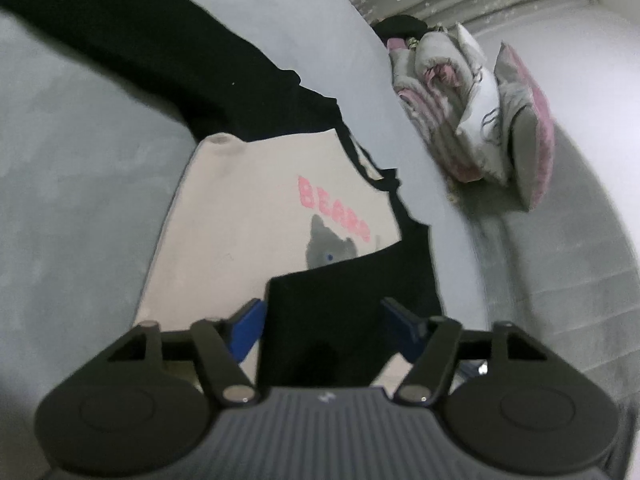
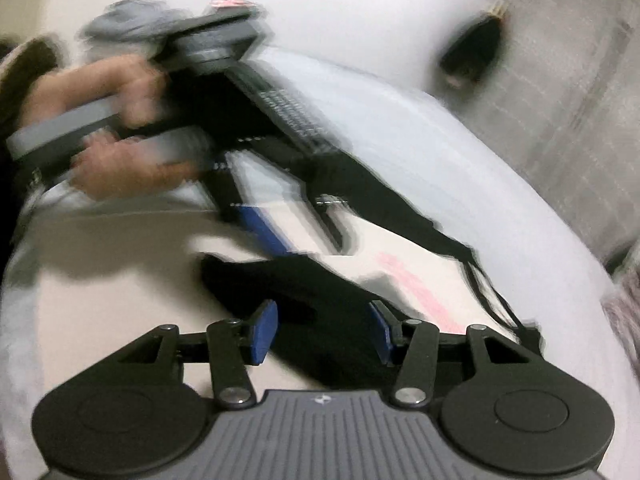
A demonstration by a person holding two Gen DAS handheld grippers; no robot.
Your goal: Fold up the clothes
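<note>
Pale blue-grey bedsheet (image 1: 80, 152) underlies cream shirt with black sleeves (image 1: 240, 216). Left gripper (image 1: 324, 320) and right gripper (image 2: 324, 332) each straddle black fabric; grip unclear.

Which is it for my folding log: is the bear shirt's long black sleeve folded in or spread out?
Spread out: the long black sleeve stretches away across the bed from the cream body. The other sleeve lies folded over it.
</note>
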